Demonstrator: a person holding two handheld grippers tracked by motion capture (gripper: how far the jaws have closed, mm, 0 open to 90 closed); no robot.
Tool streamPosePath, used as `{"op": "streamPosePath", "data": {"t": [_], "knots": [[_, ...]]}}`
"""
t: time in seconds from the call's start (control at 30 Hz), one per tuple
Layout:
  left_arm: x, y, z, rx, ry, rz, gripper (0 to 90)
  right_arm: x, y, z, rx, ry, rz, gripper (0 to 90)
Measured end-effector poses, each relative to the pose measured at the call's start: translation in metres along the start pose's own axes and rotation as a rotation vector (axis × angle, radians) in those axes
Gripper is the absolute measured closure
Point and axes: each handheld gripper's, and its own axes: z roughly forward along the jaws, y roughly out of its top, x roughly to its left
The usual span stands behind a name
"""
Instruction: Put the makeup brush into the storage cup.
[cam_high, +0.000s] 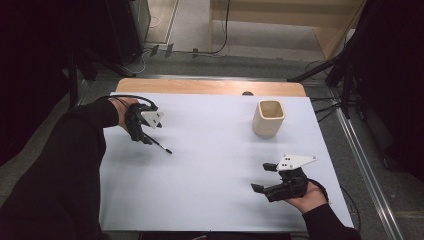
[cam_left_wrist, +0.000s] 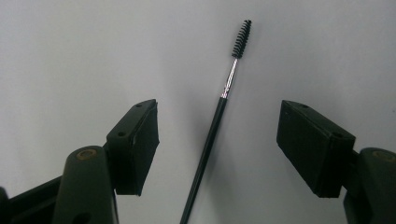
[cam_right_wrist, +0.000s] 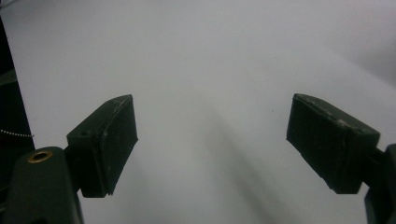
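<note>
In the left gripper view the thin black brush (cam_left_wrist: 212, 130) lies on the white surface (cam_left_wrist: 70, 56) between the wide-apart jaws of the left gripper (cam_left_wrist: 217, 140), touched by neither pad, its handle end cut off at the bottom edge, while in the high view that end is hidden under the gripper. No writing or label can be read on the brush or on the cream cup (cam_high: 268, 119) (which stands upright near the far right of the surface). The right gripper (cam_high: 263, 177) hovers near the front right edge with its jaws apart and nothing between them, and bare surface lies open between the two grippers.
</note>
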Motion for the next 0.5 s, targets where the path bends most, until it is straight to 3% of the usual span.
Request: {"op": "streamPosePath", "data": {"t": [0.5], "knots": [[0.001,0.000,0.014,0.067,-0.025,0.026,27.8,0.001,0.000,0.001,0.004,0.001,-0.005,17.9]]}}
